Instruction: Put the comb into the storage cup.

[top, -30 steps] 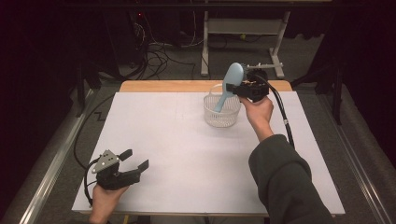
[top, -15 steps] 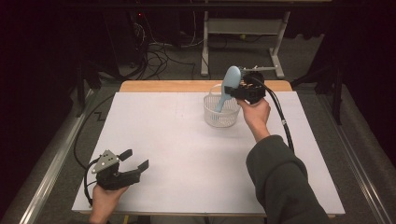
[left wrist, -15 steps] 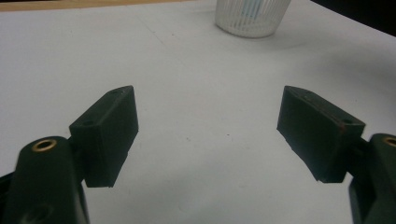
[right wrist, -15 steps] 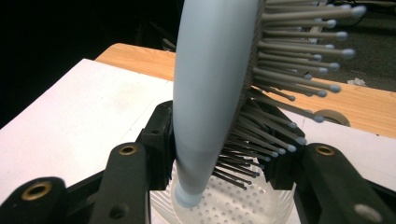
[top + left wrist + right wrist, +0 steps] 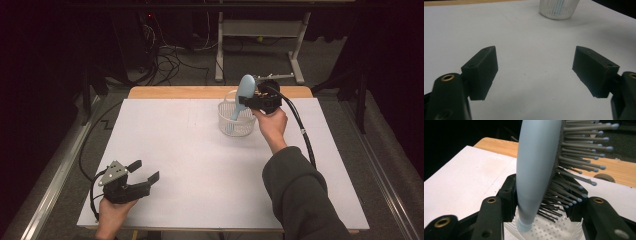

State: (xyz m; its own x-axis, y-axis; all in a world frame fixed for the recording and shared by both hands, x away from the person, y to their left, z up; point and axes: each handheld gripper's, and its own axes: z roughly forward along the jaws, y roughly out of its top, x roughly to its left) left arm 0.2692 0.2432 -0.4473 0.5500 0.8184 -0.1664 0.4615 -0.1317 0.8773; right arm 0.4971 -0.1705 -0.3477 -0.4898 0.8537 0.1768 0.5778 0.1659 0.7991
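One hairbrush (image 5: 243, 93) in right gripper (image 5: 252, 101), over basket (image 5: 236, 122)

Since 1 s ago the right gripper (image 5: 256, 101) has slid a little toward the person's left along the far side of the worktop (image 5: 200, 165), carrying the light blue hairbrush (image 5: 241, 97) clamped between its jaws. The brush head, which stood just beside the jaws over the far rim of the white basket (image 5: 236, 120), now leans more steeply, and the handle end hanging below the jaws reaches deeper into the basket, close to its perforated floor in the right gripper view. The right hand (image 5: 272, 127) and its sleeve (image 5: 300, 200) have followed, the forearm angling more toward the basket.
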